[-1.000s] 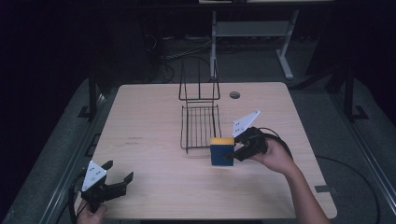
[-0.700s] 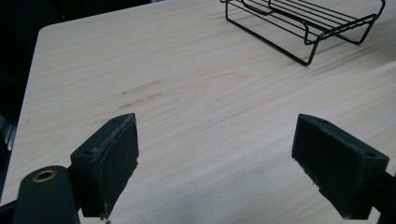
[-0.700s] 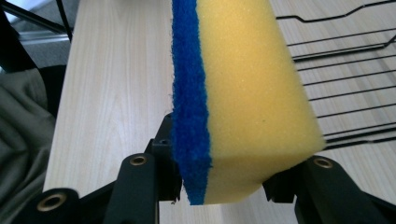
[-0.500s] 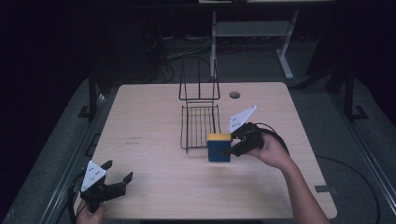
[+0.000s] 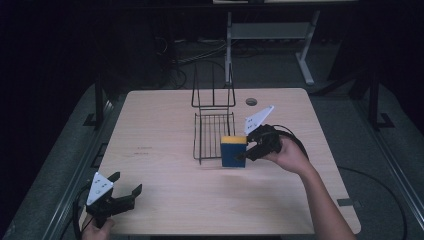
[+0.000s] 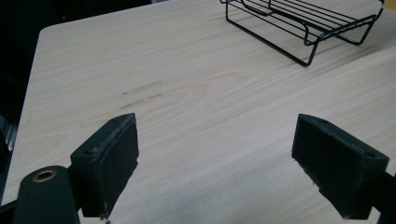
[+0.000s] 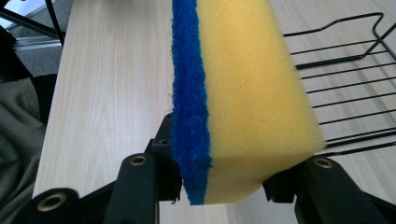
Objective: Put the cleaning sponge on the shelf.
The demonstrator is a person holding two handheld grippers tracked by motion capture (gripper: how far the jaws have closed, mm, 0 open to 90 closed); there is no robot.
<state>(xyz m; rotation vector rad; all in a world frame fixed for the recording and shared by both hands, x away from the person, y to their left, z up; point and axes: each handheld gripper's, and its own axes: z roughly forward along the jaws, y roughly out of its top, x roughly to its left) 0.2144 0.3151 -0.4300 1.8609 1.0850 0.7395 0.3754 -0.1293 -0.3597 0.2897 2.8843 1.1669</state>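
A yellow sponge with a blue scouring side [image 5: 233, 151] stands on edge just off the near right corner of the black wire rack [image 5: 212, 130]. My right gripper [image 5: 246, 154] is shut on it from the right, jaws squeezing both faces. In the right gripper view the sponge [image 7: 243, 88] rises between the jaws, blue layer on the left, with the rack [image 7: 345, 88] to the right behind it. My left gripper [image 5: 125, 191] rests open at the table's near left corner. Its view shows bare wood between the wide-apart pads [image 6: 109, 161] and the rack [image 6: 303, 23] far off.
The rack has a tall wire back [image 5: 213, 92] on its far side. A round cable hole [image 5: 251, 101] lies in the wooden table [image 5: 165, 125] beyond the rack. Dark floor and a metal stand [image 5: 270, 30] surround the table.
The right gripper with the sponge has shifted slightly left and away, toward the rack's corner. The left gripper has stayed where it was.
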